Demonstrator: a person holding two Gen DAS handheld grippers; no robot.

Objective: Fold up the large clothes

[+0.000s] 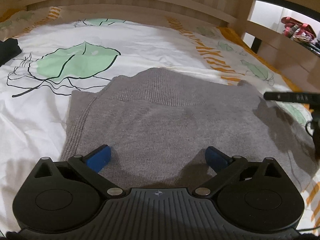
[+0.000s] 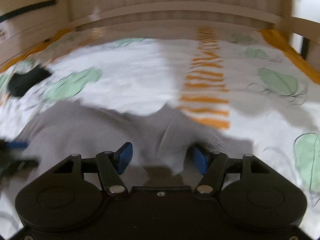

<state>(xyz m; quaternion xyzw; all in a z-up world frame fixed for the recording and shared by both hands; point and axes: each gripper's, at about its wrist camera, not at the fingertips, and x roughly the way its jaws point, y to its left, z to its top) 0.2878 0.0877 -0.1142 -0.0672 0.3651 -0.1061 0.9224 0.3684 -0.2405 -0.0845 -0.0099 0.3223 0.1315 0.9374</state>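
On leaf-print bedsheet (image 1: 140, 40): grey sweater (image 1: 170, 124) lies part-folded, flat. Left gripper (image 1: 158, 158) spread wide, empty, above knit. Right gripper (image 2: 160, 158) open over raised fold, no pinch seen. Risk: loose fold slumps, layers skew; right view blurred.

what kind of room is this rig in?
Most likely a bedroom: a grey knit sweater lies on a bed's leaf-print duvet, with a pale wooden bed frame behind.

Two black handheld grippers with blue pads

The left gripper (image 1: 158, 156) has a ribbed grey-black housing marked with a small crosshair, round discs either side, silver pivot pins, and blue fingertips (image 1: 99, 157); the right gripper (image 2: 162, 158) looks the same.
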